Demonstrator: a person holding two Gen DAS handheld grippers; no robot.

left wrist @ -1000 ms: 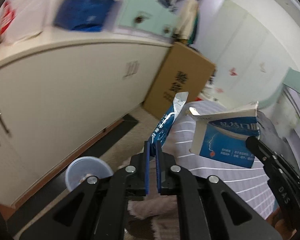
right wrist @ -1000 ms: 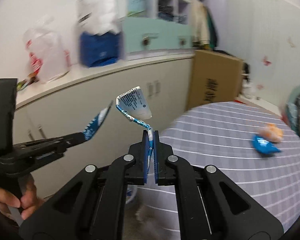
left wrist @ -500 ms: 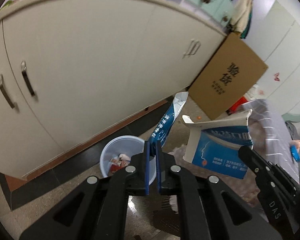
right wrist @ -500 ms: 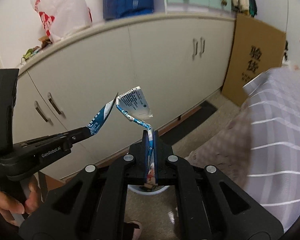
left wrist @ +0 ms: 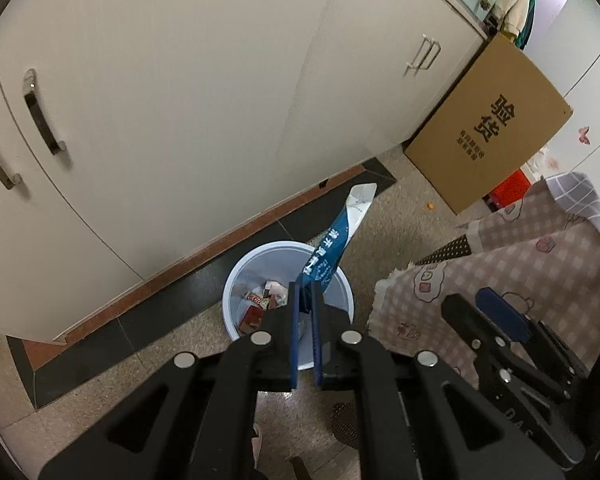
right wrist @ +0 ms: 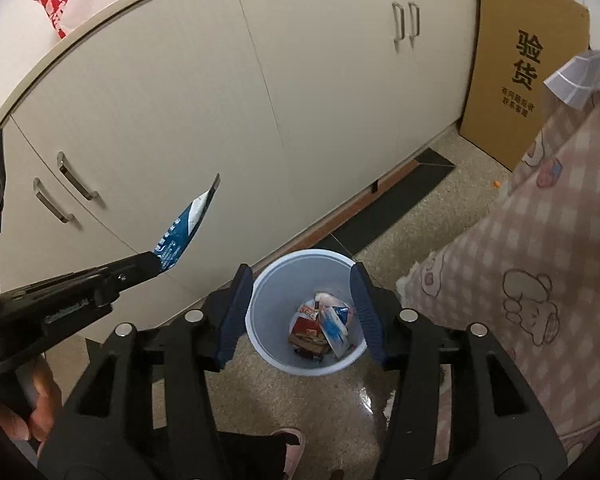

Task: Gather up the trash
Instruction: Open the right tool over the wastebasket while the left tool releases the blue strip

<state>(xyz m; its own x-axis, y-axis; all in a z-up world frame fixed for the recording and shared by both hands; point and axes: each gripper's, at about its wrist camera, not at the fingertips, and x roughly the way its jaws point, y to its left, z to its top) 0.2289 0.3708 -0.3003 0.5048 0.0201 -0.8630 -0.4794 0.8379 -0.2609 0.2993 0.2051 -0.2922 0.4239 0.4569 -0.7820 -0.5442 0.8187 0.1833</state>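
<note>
Two hand-held grippers hang over the white trash bin on the floor. My left hand-held gripper is clamped on a blue-and-white wrapper that sticks out toward 1 o'clock above the bin's rim. My right hand-held gripper is opening, nothing between its jaws, with discarded packets lying in the bin below.

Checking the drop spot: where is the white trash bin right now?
The white trash bin stands on the floor before the cream cabinet, left of the checked cloth, framed between the right tongs.
</note>
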